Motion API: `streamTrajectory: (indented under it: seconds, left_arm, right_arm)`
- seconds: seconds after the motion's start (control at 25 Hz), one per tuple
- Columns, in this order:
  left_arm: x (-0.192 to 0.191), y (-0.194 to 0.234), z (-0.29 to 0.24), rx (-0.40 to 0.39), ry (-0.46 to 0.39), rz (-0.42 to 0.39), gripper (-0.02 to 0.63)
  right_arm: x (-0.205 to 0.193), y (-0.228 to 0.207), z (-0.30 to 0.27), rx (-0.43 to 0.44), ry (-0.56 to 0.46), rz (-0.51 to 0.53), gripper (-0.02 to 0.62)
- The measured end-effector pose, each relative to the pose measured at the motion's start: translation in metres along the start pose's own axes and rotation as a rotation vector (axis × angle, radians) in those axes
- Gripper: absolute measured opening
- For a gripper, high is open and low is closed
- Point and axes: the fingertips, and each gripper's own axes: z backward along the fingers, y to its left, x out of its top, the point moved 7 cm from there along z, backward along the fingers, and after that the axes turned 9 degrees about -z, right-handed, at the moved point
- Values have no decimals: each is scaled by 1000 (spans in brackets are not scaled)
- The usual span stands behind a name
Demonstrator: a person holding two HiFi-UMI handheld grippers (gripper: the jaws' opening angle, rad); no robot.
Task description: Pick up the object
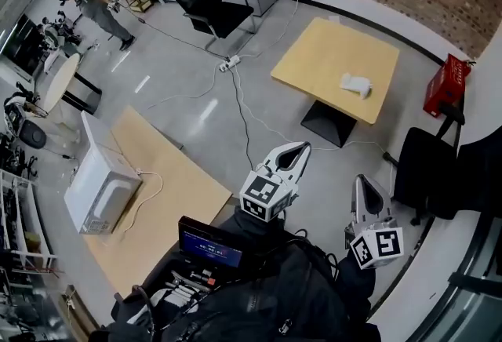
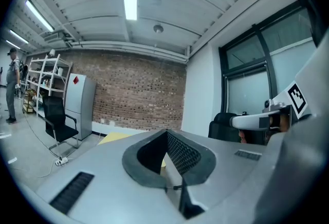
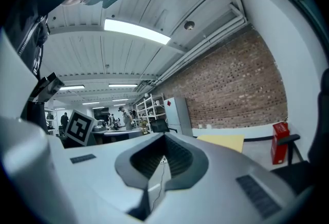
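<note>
- While the pickup has not yet begun, a person stands on a grey office floor, seen from above, with a claw in each hand at about waist level.
- Left claw (image 1: 303,147): its two jaws meet at the tips, and nothing sits between them.
- Right claw (image 1: 361,179): its jaws are pressed together too, and it is empty.
- The likely target is a small white object (image 1: 354,84). It lies toward one end of a light wooden desk (image 1: 314,58) across the floor, well apart from both claws. What it is cannot be made out.
- Also in view: a red crate (image 1: 447,85) beside that desk, a black chair (image 1: 210,3) further off, and a white box-shaped appliance (image 1: 100,187) on a second desk (image 1: 169,199) at the left.
- Nothing of the task is done. By my judgement, what remains is to reach the desk, open one claw, close it on the object and lift.
</note>
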Motion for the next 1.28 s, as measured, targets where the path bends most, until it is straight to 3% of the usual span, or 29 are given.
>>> streamTrajectory:
  seconds: [0.48, 1.28]
  left_arm:
    - [-5, 20, -45, -91, 15, 12, 0]
    - [-6, 139, -159, -217, 30, 43, 0]
  right_arm:
    - [2, -12, -38, -28, 29, 6, 5]
    - [29, -53, -194, -150, 79, 39, 5]
